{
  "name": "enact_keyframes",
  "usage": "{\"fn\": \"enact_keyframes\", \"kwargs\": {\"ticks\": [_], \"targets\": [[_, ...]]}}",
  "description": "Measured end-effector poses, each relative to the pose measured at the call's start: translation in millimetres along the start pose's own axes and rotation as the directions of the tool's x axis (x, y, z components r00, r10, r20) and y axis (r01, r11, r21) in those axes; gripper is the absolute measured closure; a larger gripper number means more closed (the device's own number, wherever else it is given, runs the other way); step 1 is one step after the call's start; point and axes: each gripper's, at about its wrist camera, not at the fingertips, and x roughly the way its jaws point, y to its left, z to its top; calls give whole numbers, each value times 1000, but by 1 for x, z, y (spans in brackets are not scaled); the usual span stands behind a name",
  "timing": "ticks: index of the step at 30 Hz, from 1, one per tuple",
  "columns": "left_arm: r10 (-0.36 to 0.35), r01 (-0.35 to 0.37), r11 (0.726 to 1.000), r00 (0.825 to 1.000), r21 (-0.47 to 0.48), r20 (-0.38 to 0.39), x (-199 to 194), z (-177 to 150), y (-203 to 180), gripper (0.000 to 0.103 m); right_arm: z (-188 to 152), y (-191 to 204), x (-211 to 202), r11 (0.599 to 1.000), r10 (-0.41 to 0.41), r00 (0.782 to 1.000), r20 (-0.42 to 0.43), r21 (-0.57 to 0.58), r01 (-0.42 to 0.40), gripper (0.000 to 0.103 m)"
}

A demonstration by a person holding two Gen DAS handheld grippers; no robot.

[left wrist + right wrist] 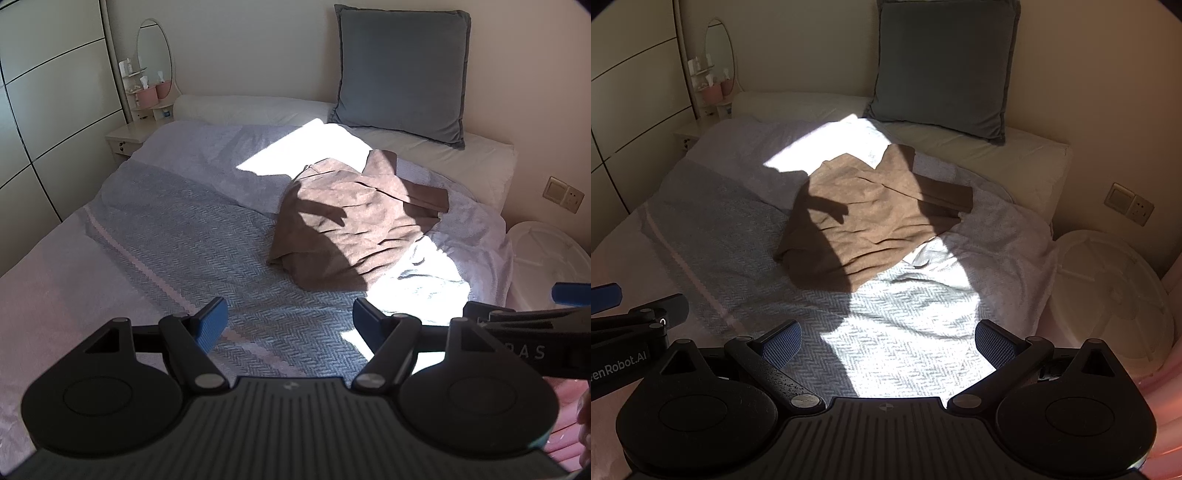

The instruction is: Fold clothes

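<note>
One brown garment point(354, 221) | crumpled, half sunlit | on bed point(166, 229)

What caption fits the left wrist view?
Open left claw hovers over bed, facing crumpled brown garment.

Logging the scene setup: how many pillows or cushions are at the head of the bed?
2: a grey square cushion propped against the wall, and a long white pillow lying flat beneath and left of it. Others may be hidden.

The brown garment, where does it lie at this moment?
In both wrist views the brown garment lies crumpled on the bed's blanket, right of centre, just before the grey cushion and ahead of both open grippers.
</note>
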Motion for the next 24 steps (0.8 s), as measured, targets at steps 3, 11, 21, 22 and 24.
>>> {"fn": "enact_keyframes", "kwargs": {"ticks": [3,11,21,22,24], "targets": [[1,-1,1000,1000,0,-3,1,0,-4,31,0,-3,2,1000,5,1000,-3,1,-5,1],[21,-21,1000,1000,-8,-20,10,5,-19,31,8,-19,11,1000,22,1000,-18,-4,-22,1],[47,-48,998,997,-32,-55,36,24,-45,31,28,-47,35,999,45,998,-45,-28,-46,1],[49,-51,998,997,-34,-58,39,26,-48,31,31,-50,39,998,49,998,-49,-30,-50,1],[53,-55,998,996,-41,-66,46,31,-54,31,36,-55,46,998,56,997,-56,-37,-58,1]]}}
